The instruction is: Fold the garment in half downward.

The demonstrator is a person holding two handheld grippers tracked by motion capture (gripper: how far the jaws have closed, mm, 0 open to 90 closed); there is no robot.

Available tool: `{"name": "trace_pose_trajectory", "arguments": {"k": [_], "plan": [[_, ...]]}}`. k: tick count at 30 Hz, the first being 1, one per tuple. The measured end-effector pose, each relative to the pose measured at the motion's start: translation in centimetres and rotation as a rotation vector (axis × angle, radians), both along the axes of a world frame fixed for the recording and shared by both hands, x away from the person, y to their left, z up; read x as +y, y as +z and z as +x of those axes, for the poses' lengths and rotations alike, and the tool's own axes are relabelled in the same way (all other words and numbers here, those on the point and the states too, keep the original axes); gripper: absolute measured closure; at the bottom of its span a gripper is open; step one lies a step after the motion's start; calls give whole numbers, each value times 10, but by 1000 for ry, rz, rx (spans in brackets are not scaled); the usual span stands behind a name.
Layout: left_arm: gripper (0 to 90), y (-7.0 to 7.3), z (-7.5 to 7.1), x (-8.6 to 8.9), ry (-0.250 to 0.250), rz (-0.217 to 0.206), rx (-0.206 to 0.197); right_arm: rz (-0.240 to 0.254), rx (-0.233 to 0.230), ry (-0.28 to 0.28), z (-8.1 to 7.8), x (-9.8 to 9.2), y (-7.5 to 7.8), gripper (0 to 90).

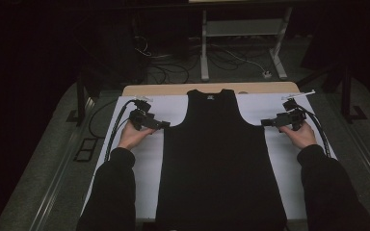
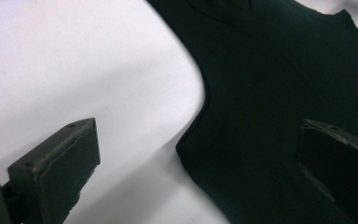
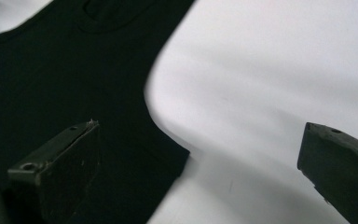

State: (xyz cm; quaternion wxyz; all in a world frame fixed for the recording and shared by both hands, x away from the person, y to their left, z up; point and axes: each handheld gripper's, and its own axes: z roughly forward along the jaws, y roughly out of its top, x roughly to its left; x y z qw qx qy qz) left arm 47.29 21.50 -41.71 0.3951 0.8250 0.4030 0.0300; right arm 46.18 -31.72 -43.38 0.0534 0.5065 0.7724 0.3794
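A black sleeveless top (image 1: 219, 154) lies flat on the white table cover (image 1: 139, 163), neck toward the far edge. My left gripper (image 1: 166, 125) is at the top's left underarm corner, jaws open; that corner (image 2: 186, 149) lies between the two jaws with nothing pinched. My right gripper (image 1: 264, 122) is at the right underarm corner, also open, and the cloth corner (image 3: 179, 156) lies between its jaws. A hand in a dark sleeve holds each gripper. The top's hem reaches the near table edge.
The cover leaves a strip of wooden tabletop (image 1: 173, 89) bare at the far edge. Cables (image 1: 113, 130) trail from both grippers off the table sides. Beyond the table stand a grey metal frame (image 1: 241, 43) and floor cables (image 1: 173, 72). White cover shows on both sides of the top.
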Motion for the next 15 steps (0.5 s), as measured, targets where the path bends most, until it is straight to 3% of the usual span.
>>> {"name": "trace_pose_trajectory", "arguments": {"k": [5, 15], "plan": [[0, -5, 1, 0, -8, 3, 15, -37, 10, 6, -1, 3, -6, 11], [0, -12, 1, -7, -20, 2, 44, -7, -9, 57, -4, 15, -7, 138]]}}
